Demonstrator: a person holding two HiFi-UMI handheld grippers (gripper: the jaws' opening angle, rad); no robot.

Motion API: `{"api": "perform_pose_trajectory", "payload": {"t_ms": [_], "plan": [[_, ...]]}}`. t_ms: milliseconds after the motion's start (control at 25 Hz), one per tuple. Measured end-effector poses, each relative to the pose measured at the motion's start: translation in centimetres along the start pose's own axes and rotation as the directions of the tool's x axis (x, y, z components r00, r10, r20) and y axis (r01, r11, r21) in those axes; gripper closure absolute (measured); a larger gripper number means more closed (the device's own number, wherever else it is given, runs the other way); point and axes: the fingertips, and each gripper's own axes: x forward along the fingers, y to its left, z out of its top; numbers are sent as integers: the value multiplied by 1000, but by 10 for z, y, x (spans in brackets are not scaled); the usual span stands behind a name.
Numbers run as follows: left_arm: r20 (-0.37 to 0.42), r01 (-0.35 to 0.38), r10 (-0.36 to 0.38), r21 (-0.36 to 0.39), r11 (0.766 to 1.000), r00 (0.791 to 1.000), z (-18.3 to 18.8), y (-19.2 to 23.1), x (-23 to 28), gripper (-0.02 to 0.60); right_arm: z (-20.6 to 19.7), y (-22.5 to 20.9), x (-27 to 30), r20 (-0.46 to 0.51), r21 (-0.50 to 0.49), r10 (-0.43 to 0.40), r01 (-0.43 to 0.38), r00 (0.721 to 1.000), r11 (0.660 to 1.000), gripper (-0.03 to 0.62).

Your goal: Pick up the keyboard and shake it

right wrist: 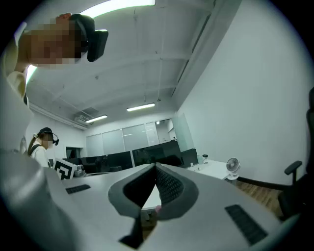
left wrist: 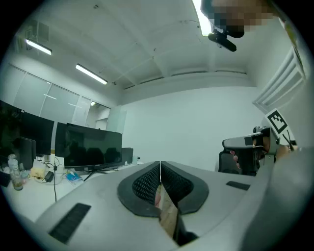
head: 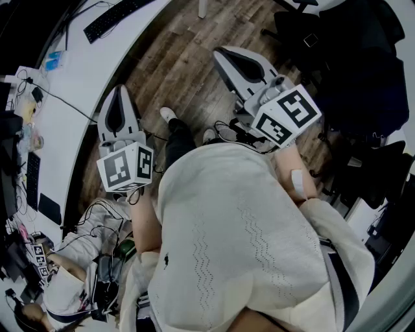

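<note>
Plank floor (head: pixel 181 71) | curved desk (head: pixel 81 71), black keyboard (head: pixel 120 16) (flat) | left gripper (left wrist: pixel 160 164), right gripper (right wrist: pixel 156 166) closed

Head view looks steeply down. Gripper views face level, each catching the other: right gripper (left wrist: pixel 231 143) at 3 o'clock, left gripper (right wrist: pixel 72 170) at 9 o'clock.

Matt wood-grain floor (head: pixel 181 71), knitted sweater (head: pixel 240 246)

Two grippers, left gripper (head: pixel 119 92) and right gripper (head: pixel 222 57), two keyboards, far keyboard (head: pixel 118 17), left keyboard (head: pixel 32 180), one desk fan (right wrist: pixel 232 166)
</note>
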Motion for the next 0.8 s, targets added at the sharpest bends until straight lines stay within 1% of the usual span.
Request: {"api": "perform_pose_trajectory", "payload": {"t_ms": [480,600,800], "plan": [[8,-22,22,-6,1000,1000,-1,-1,-4,565,-2,1,-2,-10,-11,14,-14,1000,1000,594],[4,-16,16,-12,1000,1000,-5,-1,-4,566,-4,1,2,-16,-6,14,-14,1000,1000,594],[-13,-19,19,-23,1000,1000,-14,9,4,566,-13,-9,17,-33,23,-8,9,999,1000,594]]}}
